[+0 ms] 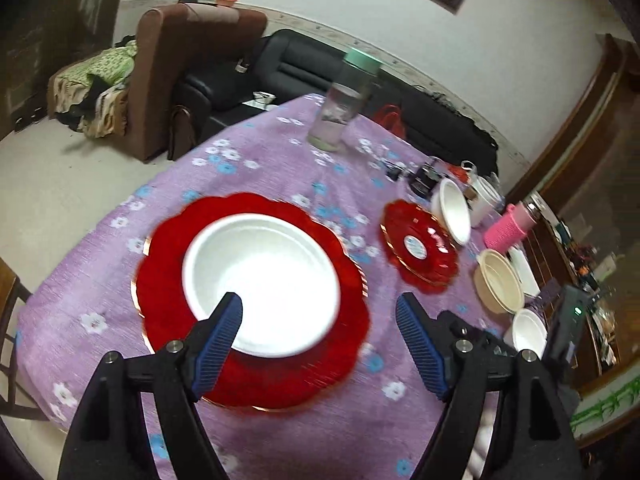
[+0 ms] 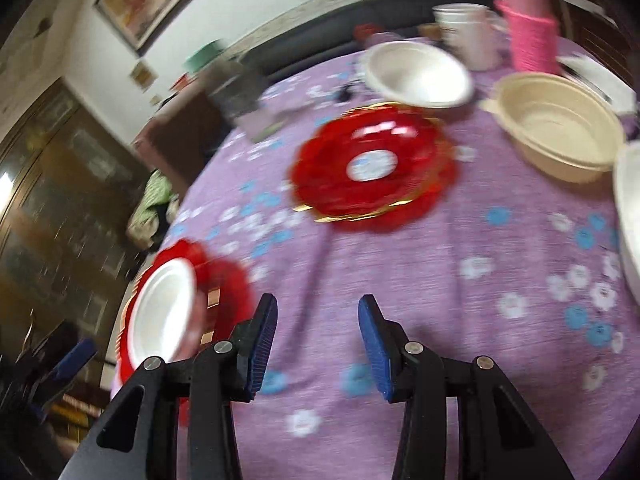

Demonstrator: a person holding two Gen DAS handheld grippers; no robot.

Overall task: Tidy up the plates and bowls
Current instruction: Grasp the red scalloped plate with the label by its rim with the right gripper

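Both hand-held grippers, left (image 1: 320,312) and right (image 2: 318,318), gaping above tablecloth (image 2: 440,280).

The right tool (image 2: 318,312) hangs open and empty over the purple flowered counter (image 2: 460,300). Lower left of the frame, a white bowl (image 2: 164,316) sits on a red plate (image 2: 224,280). At center lies a stack of red plates (image 2: 376,164). Above it a white bowl (image 2: 420,72) tilts; a beige bowl (image 2: 556,124) stands upper right.
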